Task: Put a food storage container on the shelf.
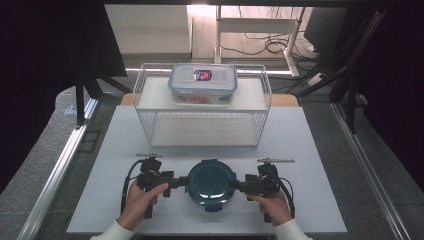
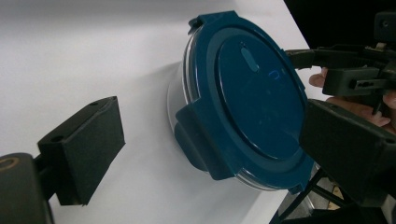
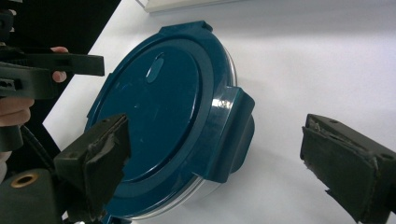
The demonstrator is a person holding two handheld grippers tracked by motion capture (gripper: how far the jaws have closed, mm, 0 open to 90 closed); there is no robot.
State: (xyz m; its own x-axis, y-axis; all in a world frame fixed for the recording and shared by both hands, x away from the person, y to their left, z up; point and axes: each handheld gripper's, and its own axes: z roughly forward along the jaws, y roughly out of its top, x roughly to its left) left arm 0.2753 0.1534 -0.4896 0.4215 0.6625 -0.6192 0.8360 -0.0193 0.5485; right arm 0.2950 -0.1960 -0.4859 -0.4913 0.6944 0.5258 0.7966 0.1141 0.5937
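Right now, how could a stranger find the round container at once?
On the white table, look in front of the wire basket, near the person's edge. The round container lies there, with a dark blue clip-on lid, unlike the rectangular clear-lidded box on the basket.

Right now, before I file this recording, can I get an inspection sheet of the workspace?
Surface: white table, bare around the work.
Job's things: round container with dark blue clip lid, lid on, near the front edge.
Clutter: wire rack behind, with a rectangular lidded box on its upper shelf.
Grippers: left tool and right tool open, flanking the container's side clips.
Cables: one trails from each tool.
Surroundings: dark curtains, floor cables.
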